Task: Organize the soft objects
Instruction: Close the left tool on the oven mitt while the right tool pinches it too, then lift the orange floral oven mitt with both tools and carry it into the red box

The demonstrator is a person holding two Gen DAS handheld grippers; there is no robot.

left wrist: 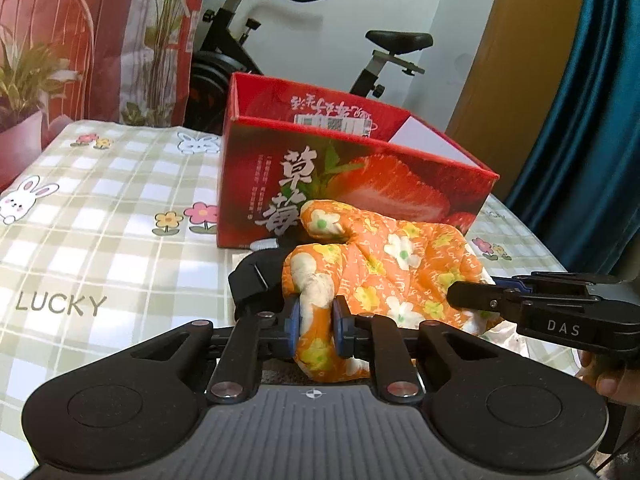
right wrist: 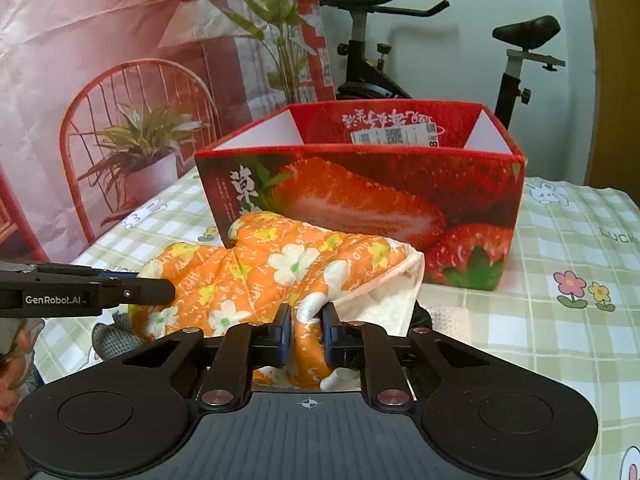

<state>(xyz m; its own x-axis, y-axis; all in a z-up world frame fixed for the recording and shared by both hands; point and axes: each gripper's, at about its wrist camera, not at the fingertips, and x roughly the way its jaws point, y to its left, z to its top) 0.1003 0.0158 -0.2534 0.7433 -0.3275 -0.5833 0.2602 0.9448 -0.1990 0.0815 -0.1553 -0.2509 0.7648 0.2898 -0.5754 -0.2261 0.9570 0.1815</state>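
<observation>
On the tabletop (left wrist: 100,208) before the red strawberry carton (right wrist: 360,200), my two tools (left wrist: 316,322) (right wrist: 306,330) pinch folds of the orange flowered quilted mitt (right wrist: 280,264); it is light, soft and should sag.

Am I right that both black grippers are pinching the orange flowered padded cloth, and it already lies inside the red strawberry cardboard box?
Not quite. Both the left gripper and right gripper do pinch the orange flowered padded cloth, but it lies on the checked tablecloth in front of the red strawberry cardboard box, not inside. The right wrist view shows it.
</observation>
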